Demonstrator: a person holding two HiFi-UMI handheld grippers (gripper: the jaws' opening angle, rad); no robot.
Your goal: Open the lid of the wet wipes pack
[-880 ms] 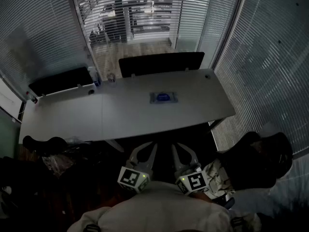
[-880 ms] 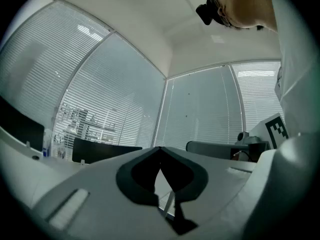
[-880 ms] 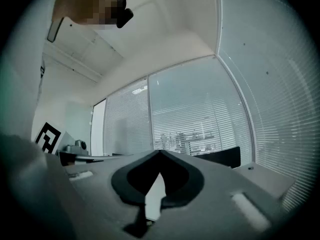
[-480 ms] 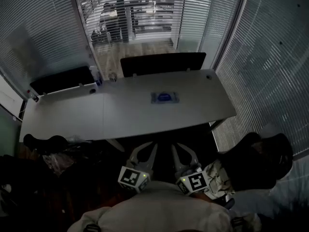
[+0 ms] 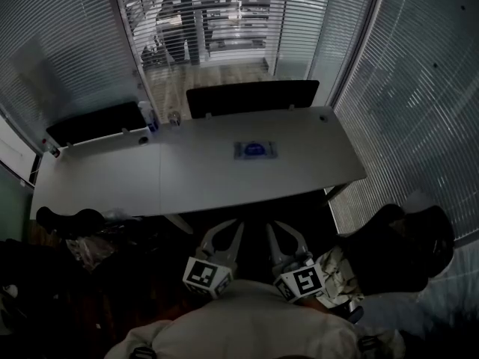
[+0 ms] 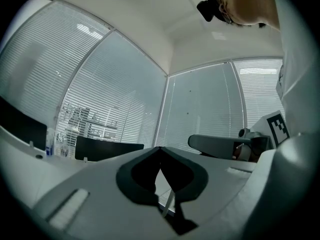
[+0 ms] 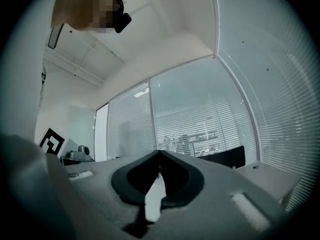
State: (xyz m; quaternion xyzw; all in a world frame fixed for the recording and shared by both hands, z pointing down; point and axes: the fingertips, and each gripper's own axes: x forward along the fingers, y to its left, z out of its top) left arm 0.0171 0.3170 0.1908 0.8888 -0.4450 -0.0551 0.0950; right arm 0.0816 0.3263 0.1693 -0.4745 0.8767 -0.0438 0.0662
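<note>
Well back from the grey table [image 5: 112,178], both grippers are held low by the person's body. The left gripper [image 6: 160,149] and right gripper [image 7: 160,152] have jaws closed together, empty. The wet wipes pack [image 5: 254,149] lies flat mid-table, far from both.

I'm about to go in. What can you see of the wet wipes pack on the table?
The wet wipes pack is a small, flat rectangle. It looks pale and glossy like plastic film, with a dark blue oval on top that is probably the lid. It is too small in the head view to tell whether the lid is shut. The pack lies flat on the grey table, right of the middle, with its long side across the picture. Only the table touches it.
</note>
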